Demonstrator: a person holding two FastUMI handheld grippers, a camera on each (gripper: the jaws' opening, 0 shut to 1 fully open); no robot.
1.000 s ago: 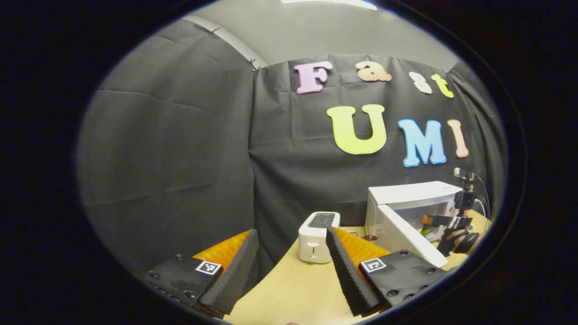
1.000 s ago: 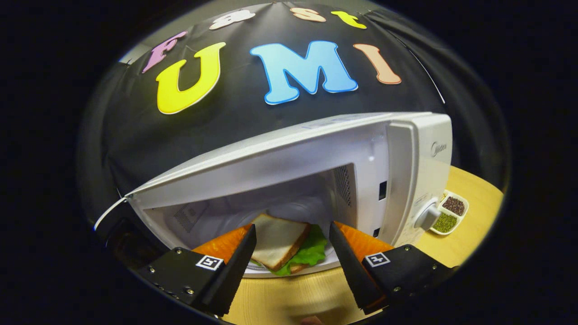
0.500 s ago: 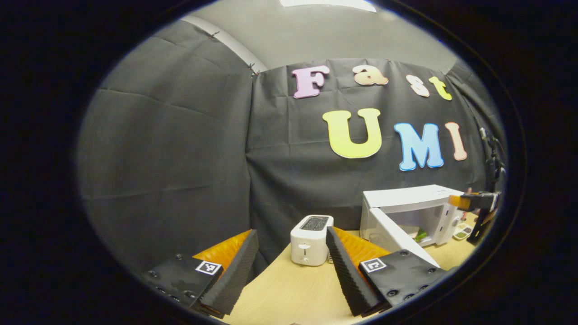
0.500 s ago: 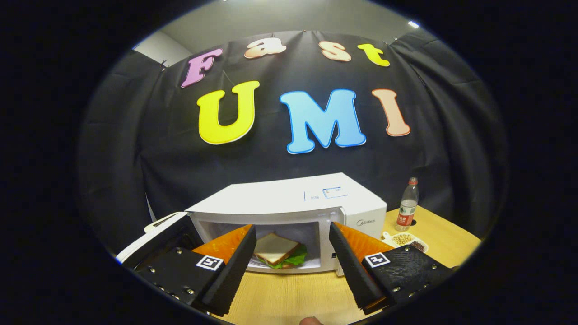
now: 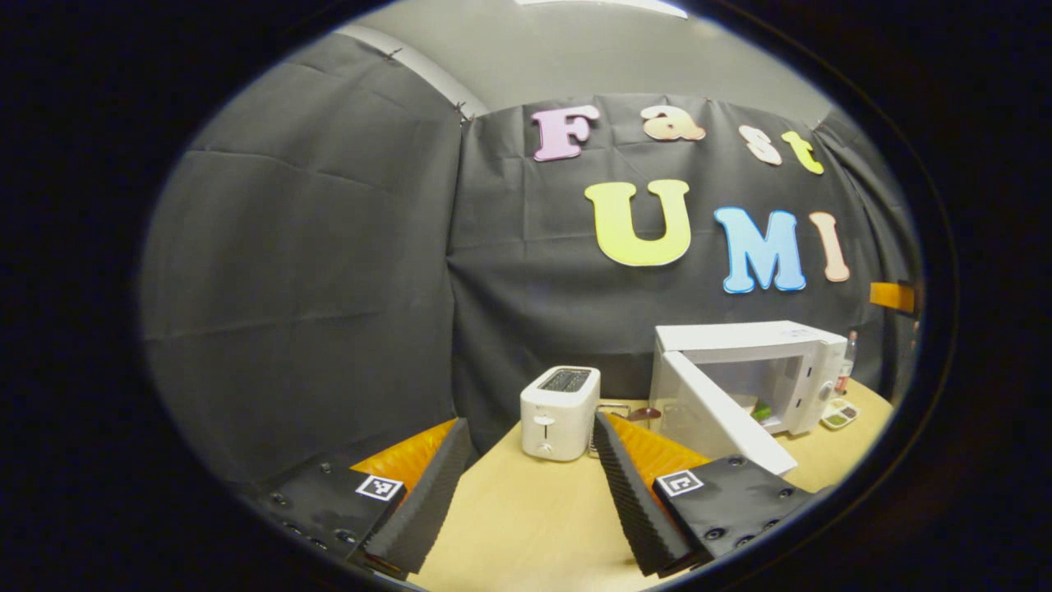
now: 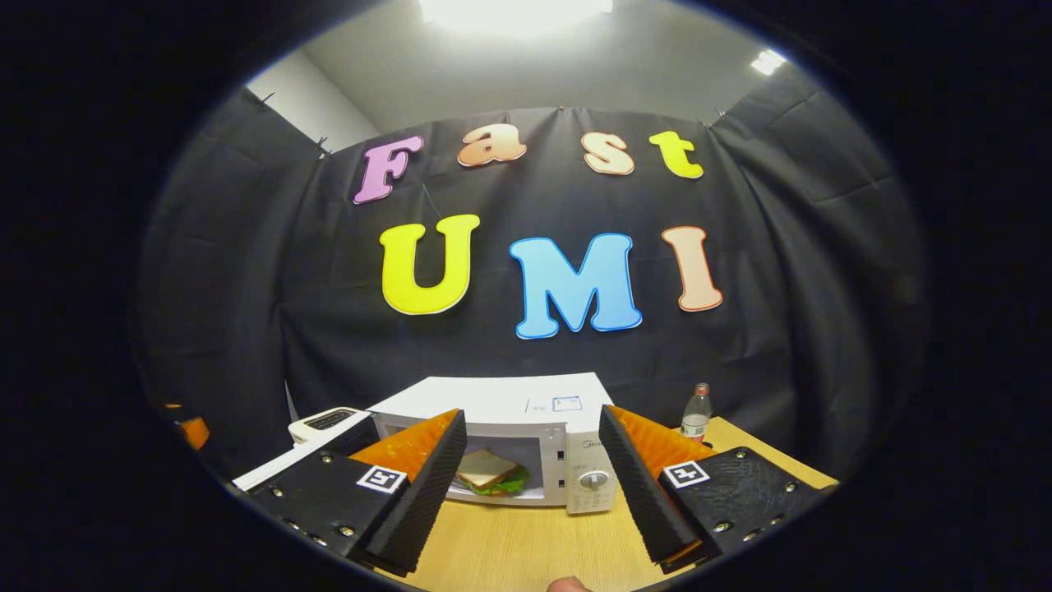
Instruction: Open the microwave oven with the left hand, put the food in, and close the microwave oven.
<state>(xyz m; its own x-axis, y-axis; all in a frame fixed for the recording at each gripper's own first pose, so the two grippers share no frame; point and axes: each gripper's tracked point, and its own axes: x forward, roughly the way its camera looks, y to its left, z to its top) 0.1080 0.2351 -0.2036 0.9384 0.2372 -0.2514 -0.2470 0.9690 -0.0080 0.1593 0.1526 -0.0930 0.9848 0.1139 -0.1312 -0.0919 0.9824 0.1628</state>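
Note:
The white microwave (image 5: pixel 744 337) stands on the wooden table (image 5: pixel 526 526) with its door (image 5: pixel 723 423) swung open to the left. Inside it lies a sandwich (image 6: pixel 489 475) with white bread and green lettuce, on a plate. My right gripper (image 6: pixel 530 485) is open and empty, held well back from the microwave (image 6: pixel 493 399) and facing its opening. My left gripper (image 5: pixel 526 485) is open and empty too, to the left of the open door and some way off. An edge of the other gripper (image 5: pixel 892 296) shows at the far right of the left gripper view.
A white toaster (image 5: pixel 559 411) stands left of the microwave. Right of the microwave are a plastic bottle (image 6: pixel 696 415) and a small divided dish (image 5: pixel 838 418) of seasonings. Bare table (image 6: pixel 526 543) lies between my grippers and the appliances.
My right gripper has drawn back and up from the microwave's mouth, leaving the sandwich inside. The left gripper stayed open and hardly moved; the other gripper left the microwave's front.

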